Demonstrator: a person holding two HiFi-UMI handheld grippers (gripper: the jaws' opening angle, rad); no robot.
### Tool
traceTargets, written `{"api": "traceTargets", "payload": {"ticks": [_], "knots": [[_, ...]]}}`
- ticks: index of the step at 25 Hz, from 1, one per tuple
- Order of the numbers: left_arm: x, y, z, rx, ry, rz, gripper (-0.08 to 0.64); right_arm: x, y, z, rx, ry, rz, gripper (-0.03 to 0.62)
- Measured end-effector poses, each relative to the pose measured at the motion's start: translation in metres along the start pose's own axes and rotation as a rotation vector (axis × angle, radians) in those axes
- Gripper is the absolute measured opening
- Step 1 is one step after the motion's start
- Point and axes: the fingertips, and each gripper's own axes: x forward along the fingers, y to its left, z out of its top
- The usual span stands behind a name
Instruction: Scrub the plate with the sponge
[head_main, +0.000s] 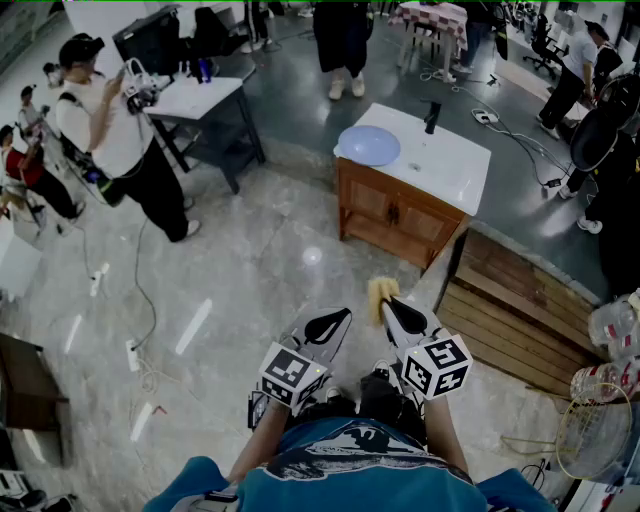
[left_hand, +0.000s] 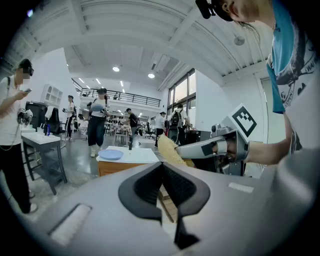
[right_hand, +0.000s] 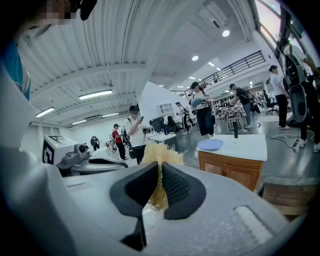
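Note:
A pale blue plate (head_main: 369, 145) lies on the white top of a wooden sink cabinet (head_main: 400, 215), well ahead of me across the floor. It also shows as the blue plate (left_hand: 111, 154) in the left gripper view and as the plate (right_hand: 210, 144) in the right gripper view. My right gripper (head_main: 388, 303) is shut on a yellow fibrous sponge (head_main: 380, 292); the sponge (right_hand: 159, 155) sticks up between its pads. My left gripper (head_main: 336, 318) is beside it, shut with nothing in it. Both are held in the air, far from the plate.
A black faucet (head_main: 432, 117) stands on the cabinet top behind the plate. A wooden pallet (head_main: 520, 300) lies to the cabinet's right. A grey table (head_main: 200, 100) and several people stand at the left and back. Cables run over the floor, and a wire basket (head_main: 600, 430) is at the right.

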Motion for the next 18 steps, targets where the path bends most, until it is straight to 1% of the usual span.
{"api": "traceTargets", "payload": {"ticks": [4,10,18], "knots": [[-0.003,0.001,0.002,-0.012,-0.009,0.01,0.015,0.001,0.001,0.001,0.002,-0.002,0.002,0.028],[-0.012,0.004,0.001,-0.047,-0.023,0.018,0.015,0.002,0.011,0.002,0.013,-0.036,0.021,0.028],[-0.011,0.004,-0.003,-0.063,-0.018,0.025,0.015,-0.002,0.008,-0.004,0.008,-0.012,0.016,0.028]]}}
